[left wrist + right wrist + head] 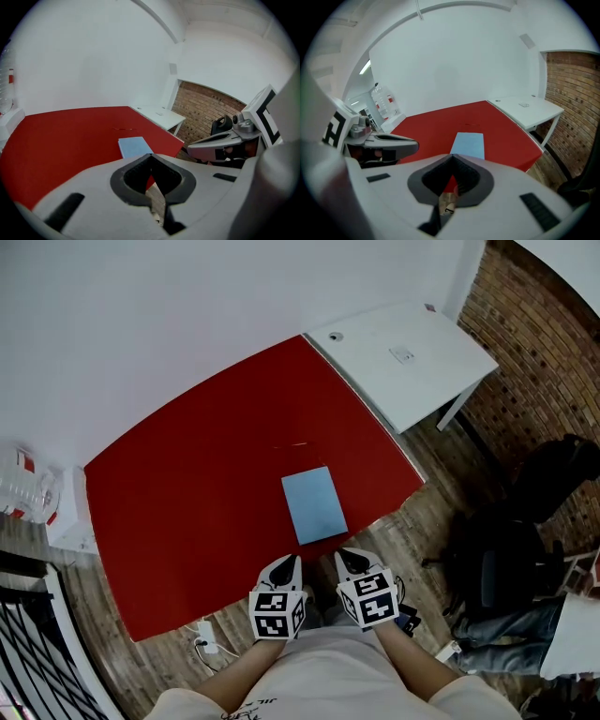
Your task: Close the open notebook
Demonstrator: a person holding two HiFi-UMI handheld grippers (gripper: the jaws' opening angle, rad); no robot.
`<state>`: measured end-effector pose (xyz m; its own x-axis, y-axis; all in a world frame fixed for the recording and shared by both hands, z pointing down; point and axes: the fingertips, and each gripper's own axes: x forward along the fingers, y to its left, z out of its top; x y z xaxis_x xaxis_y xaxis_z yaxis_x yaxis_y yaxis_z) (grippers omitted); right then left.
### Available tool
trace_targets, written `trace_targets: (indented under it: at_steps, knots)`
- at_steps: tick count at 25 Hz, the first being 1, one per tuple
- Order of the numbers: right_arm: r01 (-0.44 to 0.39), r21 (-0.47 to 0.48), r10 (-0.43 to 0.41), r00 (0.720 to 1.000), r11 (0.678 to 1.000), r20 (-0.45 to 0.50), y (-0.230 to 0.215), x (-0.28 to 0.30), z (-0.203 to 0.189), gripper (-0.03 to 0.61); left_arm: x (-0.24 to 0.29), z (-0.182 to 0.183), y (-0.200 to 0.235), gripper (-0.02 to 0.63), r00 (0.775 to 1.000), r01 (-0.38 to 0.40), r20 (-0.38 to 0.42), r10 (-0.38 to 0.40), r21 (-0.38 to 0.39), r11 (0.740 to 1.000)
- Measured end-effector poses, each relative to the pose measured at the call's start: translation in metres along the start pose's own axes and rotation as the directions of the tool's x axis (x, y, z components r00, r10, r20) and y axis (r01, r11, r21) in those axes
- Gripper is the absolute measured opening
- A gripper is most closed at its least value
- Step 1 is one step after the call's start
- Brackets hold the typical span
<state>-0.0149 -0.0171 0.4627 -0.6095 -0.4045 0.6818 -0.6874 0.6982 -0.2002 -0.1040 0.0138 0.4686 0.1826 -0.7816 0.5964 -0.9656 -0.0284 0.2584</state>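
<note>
The light blue notebook [314, 504] lies closed and flat on the red tabletop [187, 493], close to its near edge and right of the middle. The left gripper [289, 565] and the right gripper [350, 561] hang side by side just off that near edge, each with its jaws pressed together and holding nothing

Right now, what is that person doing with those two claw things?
A person holds a gripper in each hand. The blue notebook lies closed and flat on the red table, near its front edge. The left gripper and right gripper hang just off that edge, both shut, empty, touching nothing. The closing looks done.
</note>
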Motion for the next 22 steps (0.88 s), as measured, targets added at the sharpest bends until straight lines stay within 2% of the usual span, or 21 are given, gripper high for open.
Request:
trace_targets:
  at_steps: [4,10,22]
  knots:
    - [-0.002,0.042,0.001,1.0,0.999,0.013,-0.002,-0.008,-0.002,0.006,-0.001,0.011,-0.007,0.006,1.0,0.003,0.016,-0.004,0.021,1.0]
    - [0.025,-0.005,-0.024,0.999,1.0,0.036,-0.006,-0.009,0.005,0.005,-0.001,0.018,-0.008,0.006,0.999,-0.007,0.034,0.006,0.019,1.0]
    - [0.006,0.0,-0.006,0.998,1.0,0.058,-0.007,-0.015,0.006,0.005,-0.003,0.019,-0.014,0.006,0.999,-0.014,0.053,0.013,0.013,1.0]
